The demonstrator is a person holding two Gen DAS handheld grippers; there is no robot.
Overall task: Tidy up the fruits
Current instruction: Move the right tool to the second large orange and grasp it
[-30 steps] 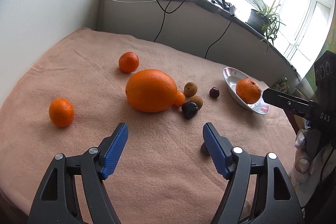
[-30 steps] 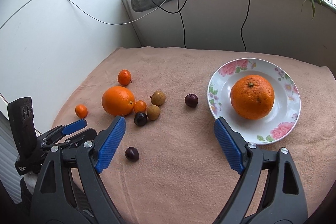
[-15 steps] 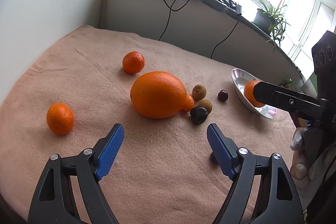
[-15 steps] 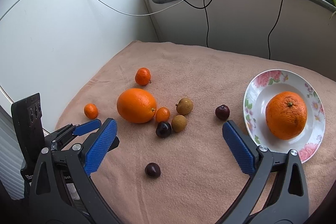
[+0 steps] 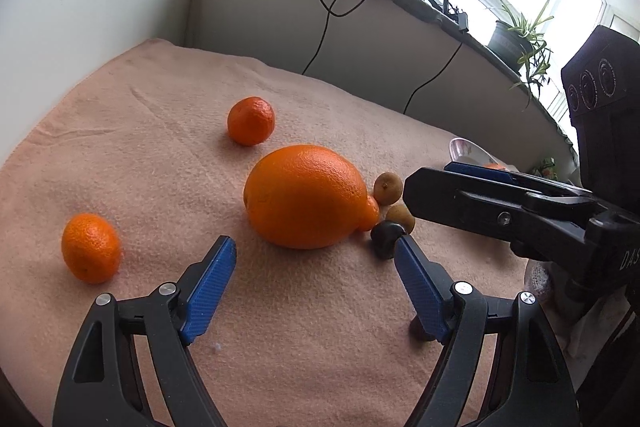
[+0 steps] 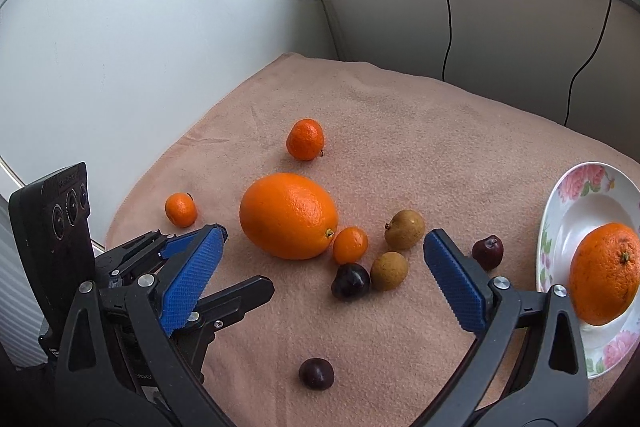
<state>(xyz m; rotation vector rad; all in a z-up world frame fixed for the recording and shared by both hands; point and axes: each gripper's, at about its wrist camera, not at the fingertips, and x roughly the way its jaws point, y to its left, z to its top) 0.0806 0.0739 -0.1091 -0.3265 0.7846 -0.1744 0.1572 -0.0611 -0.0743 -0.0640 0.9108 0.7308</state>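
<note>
Both hand-held grippers, left [image 5: 314, 285] and right [image 6: 322, 279], moved closer to the fruit cluster, jaws wide open, holding nothing. On the towel-covered counter [image 6: 420, 131]: one large orange [image 6: 289, 215], three mandarins, two longans, three cherries. Second orange [image 6: 604, 279] sits in the floral plate [image 6: 576, 203], cut off at frame edge.
</note>
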